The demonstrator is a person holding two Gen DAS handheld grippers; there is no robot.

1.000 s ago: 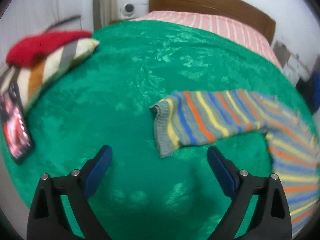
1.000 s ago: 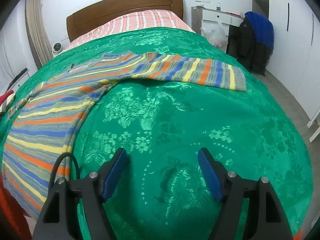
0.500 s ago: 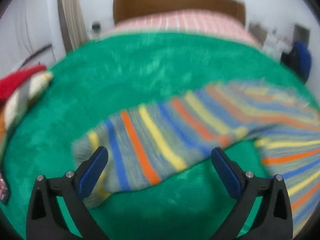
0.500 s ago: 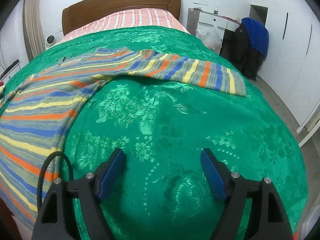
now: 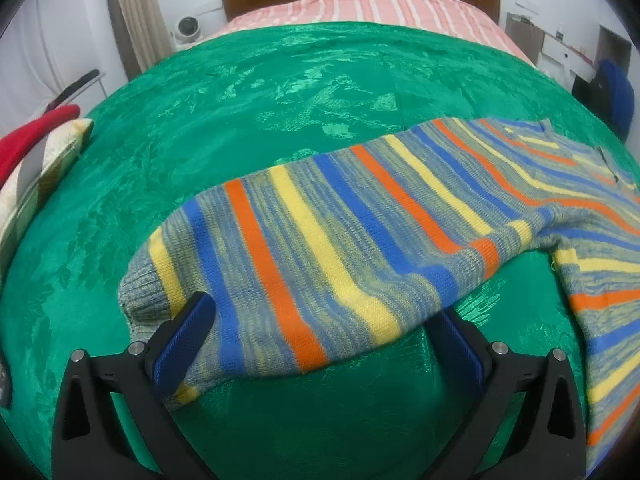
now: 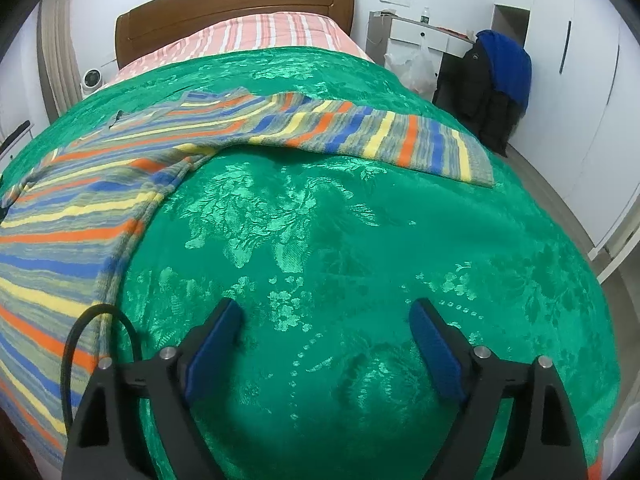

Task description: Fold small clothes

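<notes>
Striped sweater (image 5: 344,248) lies flat on green bedspread (image 5: 280,92), sleeves out to both sides, body hanging twd the near edge of bed. Left gripper (image 5: 320,344) wide open, jaws straddling the left sleeve (image 5: 280,264) near its cuff end; pads not pressing, nothing held. Right gripper (image 6: 324,344) open & jaws opening further, only bare bedspread (image 6: 320,240) between them, sweater (image 6: 120,168) off to its left, right sleeve (image 6: 380,136) well ahead of it. Pillow w/ red cloth (image 5: 36,132) at left edge. Wooden headboard (image 6: 224,4) at far end.
</notes>
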